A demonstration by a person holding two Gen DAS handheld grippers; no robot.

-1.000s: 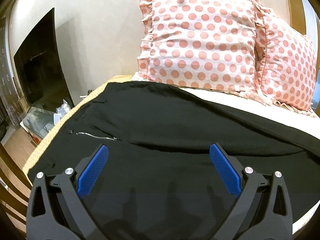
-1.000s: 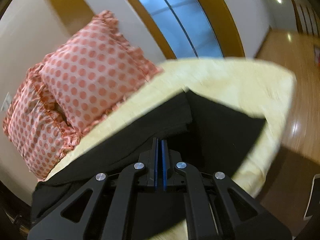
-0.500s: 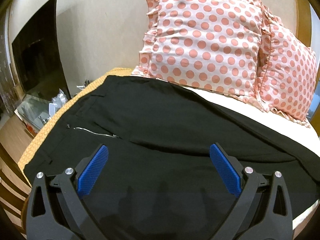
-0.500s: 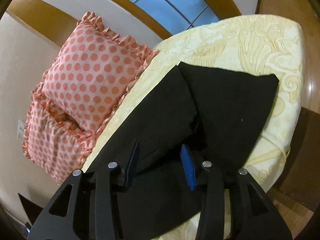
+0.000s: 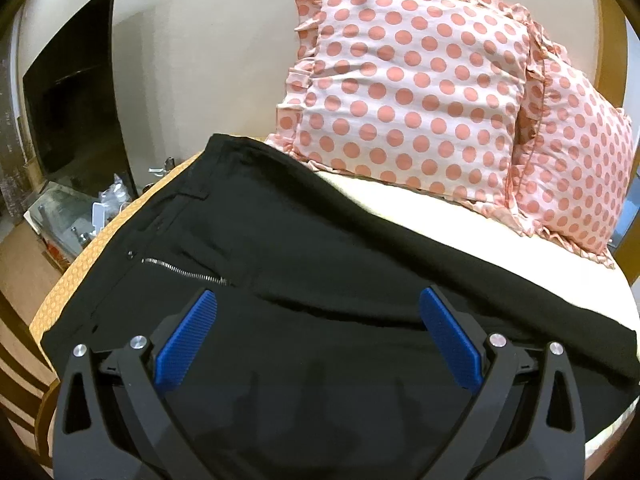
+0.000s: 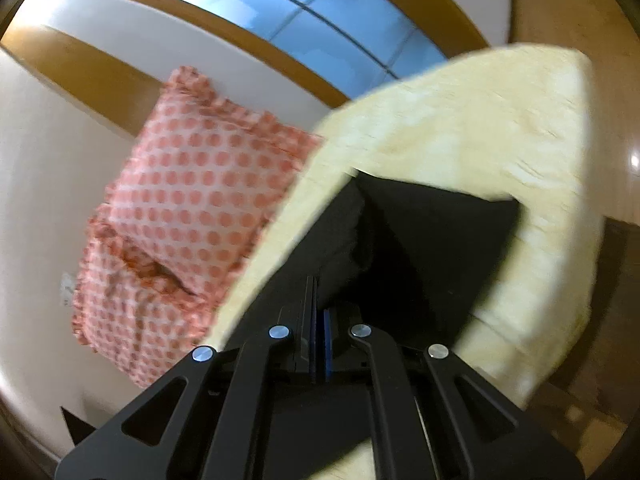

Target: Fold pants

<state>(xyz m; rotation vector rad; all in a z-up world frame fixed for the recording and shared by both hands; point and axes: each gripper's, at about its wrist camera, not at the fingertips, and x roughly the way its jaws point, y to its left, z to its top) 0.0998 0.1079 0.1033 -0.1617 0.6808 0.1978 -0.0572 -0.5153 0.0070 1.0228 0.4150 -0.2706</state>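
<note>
Black pants [image 5: 320, 264] lie spread across the bed, waistband and silver zipper [image 5: 182, 270] at the left. My left gripper [image 5: 316, 332] hangs open just above the pants, right of the zipper, holding nothing. In the right wrist view the leg ends of the pants [image 6: 420, 248] lie on the cream bedcover, one leg folded over the other. My right gripper [image 6: 318, 320] has its blue pads pressed together over the leg fabric; whether fabric is pinched between them is not clear.
Two pink polka-dot pillows [image 5: 408, 96] lean against the wall at the head of the bed, also in the right wrist view [image 6: 192, 208]. The cream bedcover [image 6: 480, 128] ends at an edge above wooden floor. A dark TV [image 5: 72, 104] and clutter stand left of the bed.
My right gripper opened half a second ago and has shut again over the leg fabric, and its view has swung. My left gripper stayed open and drifted slightly over the pants.
</note>
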